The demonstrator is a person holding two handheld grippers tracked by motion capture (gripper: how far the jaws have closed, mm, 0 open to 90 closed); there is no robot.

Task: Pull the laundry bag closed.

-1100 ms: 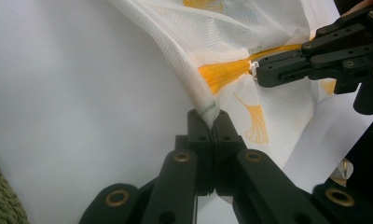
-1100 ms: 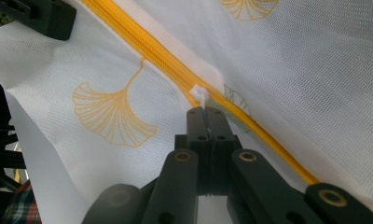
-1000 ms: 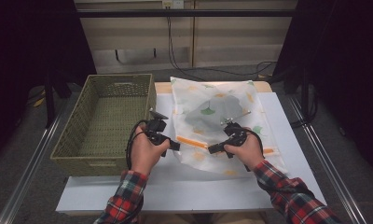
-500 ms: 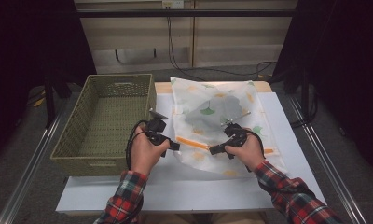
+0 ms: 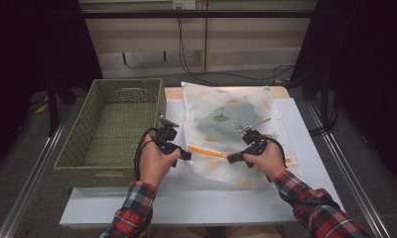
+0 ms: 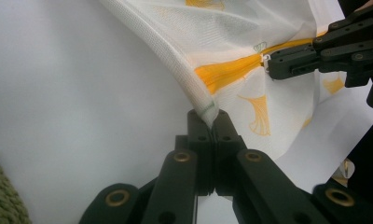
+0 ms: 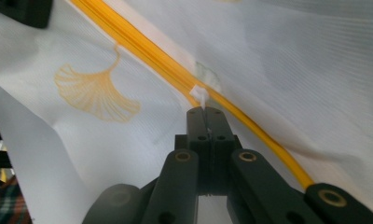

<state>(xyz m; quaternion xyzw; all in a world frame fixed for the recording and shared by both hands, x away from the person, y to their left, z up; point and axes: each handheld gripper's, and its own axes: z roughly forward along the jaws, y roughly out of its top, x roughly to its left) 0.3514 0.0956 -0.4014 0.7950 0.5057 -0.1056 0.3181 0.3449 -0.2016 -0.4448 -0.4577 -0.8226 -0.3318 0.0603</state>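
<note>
- The mesh laundry bag, white with ginkgo-leaf prints, lies flat on the white counter, just right of the woven basket. A grey item shows faintly through the mesh.
- The orange zipper runs across the bag's near part, between the two tools.
- The zipper pull, a small white tab, sits at the tips of the right tool. Its jaws are pressed together, pinching the pull. Judgement: this grip is for drawing the slider along the zipper.
- The left tool has its jaws pressed together on the bag's corded corner seam, near the zipper's end. Judgement: this grip anchors the fabric so the zipper stays taut while the slider is pulled.
- The high view gives the overall layout: bag, basket, both hands in plaid sleeves.
- The left gripper view resolves the seam pinch and shows the right tool farther off at the zipper.
- The right gripper view resolves the pinch on the tab, too small to read from above.
</note>
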